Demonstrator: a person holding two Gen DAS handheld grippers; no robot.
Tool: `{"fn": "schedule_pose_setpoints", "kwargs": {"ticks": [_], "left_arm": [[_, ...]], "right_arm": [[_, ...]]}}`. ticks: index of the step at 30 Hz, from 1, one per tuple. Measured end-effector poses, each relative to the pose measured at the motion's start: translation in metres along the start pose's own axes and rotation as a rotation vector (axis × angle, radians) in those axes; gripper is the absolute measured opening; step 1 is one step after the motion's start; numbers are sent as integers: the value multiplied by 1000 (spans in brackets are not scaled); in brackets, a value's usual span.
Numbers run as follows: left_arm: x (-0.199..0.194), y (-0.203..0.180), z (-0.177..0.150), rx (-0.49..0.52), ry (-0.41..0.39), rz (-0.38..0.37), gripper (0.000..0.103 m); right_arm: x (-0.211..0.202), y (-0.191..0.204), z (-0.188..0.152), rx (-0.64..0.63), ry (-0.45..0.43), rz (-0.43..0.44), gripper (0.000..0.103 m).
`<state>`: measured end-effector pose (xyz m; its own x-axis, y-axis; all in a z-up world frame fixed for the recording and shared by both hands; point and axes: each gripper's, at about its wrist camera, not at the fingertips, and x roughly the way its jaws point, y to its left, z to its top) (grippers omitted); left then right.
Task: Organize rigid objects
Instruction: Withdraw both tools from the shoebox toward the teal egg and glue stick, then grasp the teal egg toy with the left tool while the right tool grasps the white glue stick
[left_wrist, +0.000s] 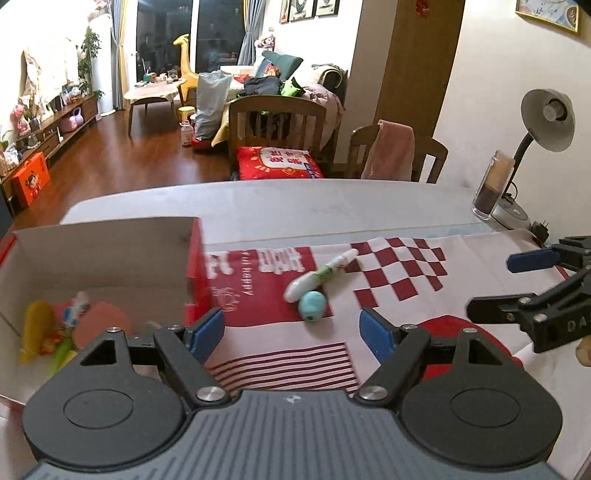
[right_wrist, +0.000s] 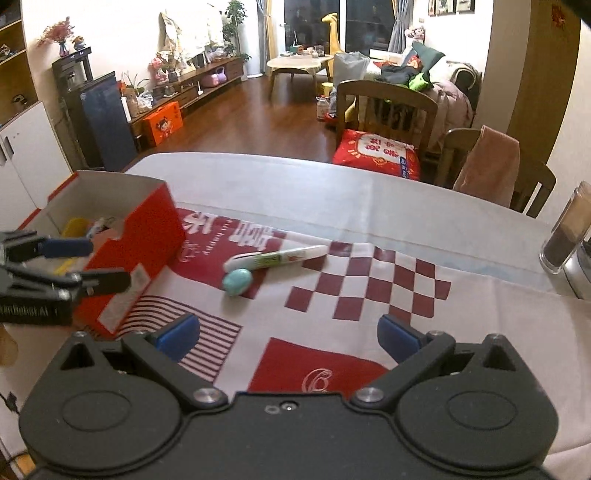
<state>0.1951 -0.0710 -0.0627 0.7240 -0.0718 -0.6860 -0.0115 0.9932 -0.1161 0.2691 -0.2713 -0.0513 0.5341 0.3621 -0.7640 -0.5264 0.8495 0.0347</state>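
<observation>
A red cardboard box stands at the left of the table with several small items inside. A white and green tube lies on the red and white cloth, with a teal egg-shaped object touching its near end. My left gripper is open and empty, just short of the egg and beside the box's right wall; it also shows in the right wrist view. My right gripper is open and empty, nearer me than both objects; it also shows in the left wrist view.
A clear jar with dark contents and a desk lamp stand at the table's far right. Two wooden chairs stand behind the table's far edge.
</observation>
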Motion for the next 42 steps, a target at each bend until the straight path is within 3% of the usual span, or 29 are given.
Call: {"fn": "schedule_pose_setpoints", "kwargs": {"ticks": [13, 16, 24, 31, 38, 40, 42], "left_arm": [[79, -25, -10, -89, 64, 65, 80], [92, -28, -11, -81, 64, 95, 80], [124, -29, -13, -31, 54, 137, 80], [143, -30, -17, 2, 33, 149, 80], [157, -36, -16, 31, 41, 139, 80], [161, -38, -16, 30, 47, 143, 78], [164, -37, -16, 24, 56, 139, 69]], "right_arm": [[83, -20, 41, 133, 72, -1, 102], [108, -11, 51, 98, 88, -21, 102], [166, -5, 70, 151, 168, -91, 102], [195, -7, 72, 256, 238, -164, 93], [205, -9, 74, 328, 259, -152, 83], [208, -8, 74, 324, 268, -166, 77], [211, -6, 74, 325, 290, -152, 73]]}}
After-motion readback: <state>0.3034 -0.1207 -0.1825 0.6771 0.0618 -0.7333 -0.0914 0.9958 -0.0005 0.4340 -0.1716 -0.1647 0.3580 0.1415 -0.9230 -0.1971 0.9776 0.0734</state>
